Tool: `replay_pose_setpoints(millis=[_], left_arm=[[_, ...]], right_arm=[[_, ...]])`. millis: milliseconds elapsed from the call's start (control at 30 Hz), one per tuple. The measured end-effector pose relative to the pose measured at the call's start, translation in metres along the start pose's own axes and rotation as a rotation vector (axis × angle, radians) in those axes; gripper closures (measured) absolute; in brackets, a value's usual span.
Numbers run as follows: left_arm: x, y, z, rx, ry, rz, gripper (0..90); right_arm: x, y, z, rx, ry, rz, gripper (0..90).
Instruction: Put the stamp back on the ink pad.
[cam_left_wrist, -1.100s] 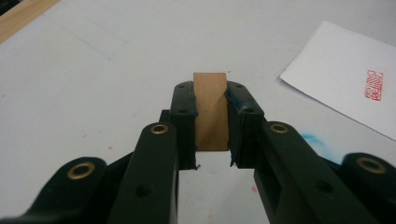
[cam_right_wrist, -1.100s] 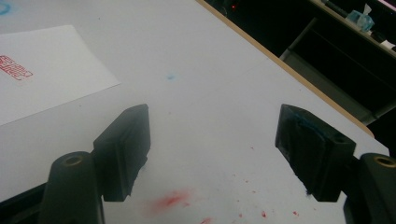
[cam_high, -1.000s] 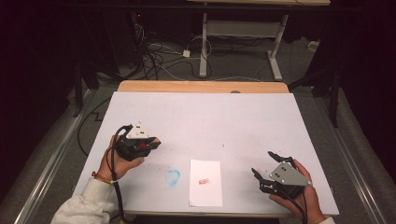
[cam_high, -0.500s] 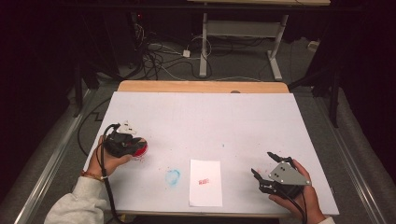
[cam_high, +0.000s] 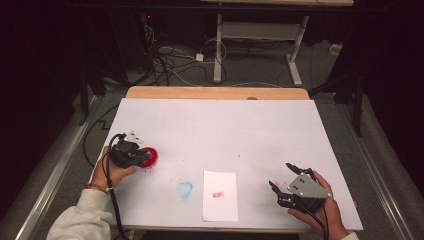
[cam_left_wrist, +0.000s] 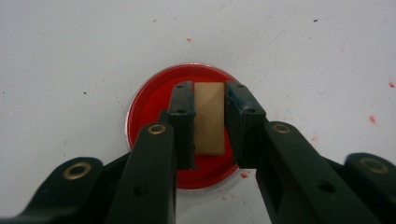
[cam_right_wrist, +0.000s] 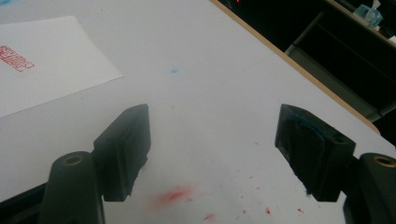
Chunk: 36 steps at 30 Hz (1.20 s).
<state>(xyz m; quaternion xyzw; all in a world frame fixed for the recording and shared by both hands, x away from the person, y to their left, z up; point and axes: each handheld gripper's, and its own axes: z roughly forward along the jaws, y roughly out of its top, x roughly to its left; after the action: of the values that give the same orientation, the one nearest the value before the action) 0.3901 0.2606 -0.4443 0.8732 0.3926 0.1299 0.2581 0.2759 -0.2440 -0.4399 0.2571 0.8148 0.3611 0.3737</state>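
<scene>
Wooden stamp (cam_left_wrist: 208, 117) gripped by left tool (cam_left_wrist: 208, 100) over ink pad (cam_left_wrist: 154, 100) | right tool (cam_right_wrist: 212, 154) wide, empty | stained table (cam_high: 225, 130)

- The right gripper (cam_right_wrist: 212, 154) has its two black jaws spread wide apart, with nothing between them but bare table.
- Under them lies a white table surface (cam_right_wrist: 219, 74), speckled with red ink smears (cam_right_wrist: 175, 196) near the jaws and a faint blue ink spot (cam_right_wrist: 174, 70) farther off.
- A white paper sheet (cam_right_wrist: 51, 70) lies at upper left, bearing a red stamped mark (cam_right_wrist: 15, 58) by the edge.
- The table's light wooden edge (cam_right_wrist: 289, 63) runs diagonally at right, dark floor beyond.
</scene>
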Motion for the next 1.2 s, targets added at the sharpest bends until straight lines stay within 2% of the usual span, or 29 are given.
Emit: replay_pose_setpoints(millis=[367,567,800,933,1200], left_arm=[[0.001,-0.001,0.003,0.011,-0.001,-0.004,71.9],[-0.001,0.000,0.001,-0.003,0.010,-0.001,65.8],[-0.007,0.002,-0.006,-0.081,0.037,0.014,52.5],[-0.013,0.004,-0.012,-0.136,0.059,0.022,48.9],[-0.025,0.009,-0.018,-0.228,0.098,0.061,36.5]], right_arm=[[0.000,0.000,0.000,0.003,0.002,0.000,26.8],[0.000,0.000,0.000,0.000,0.004,0.000,26.8],[0.001,0.000,0.000,0.000,0.005,-0.002,26.8],[0.000,0.000,0.000,-0.003,0.004,-0.001,26.8],[0.001,0.000,-0.001,-0.007,0.005,0.000,26.8]])
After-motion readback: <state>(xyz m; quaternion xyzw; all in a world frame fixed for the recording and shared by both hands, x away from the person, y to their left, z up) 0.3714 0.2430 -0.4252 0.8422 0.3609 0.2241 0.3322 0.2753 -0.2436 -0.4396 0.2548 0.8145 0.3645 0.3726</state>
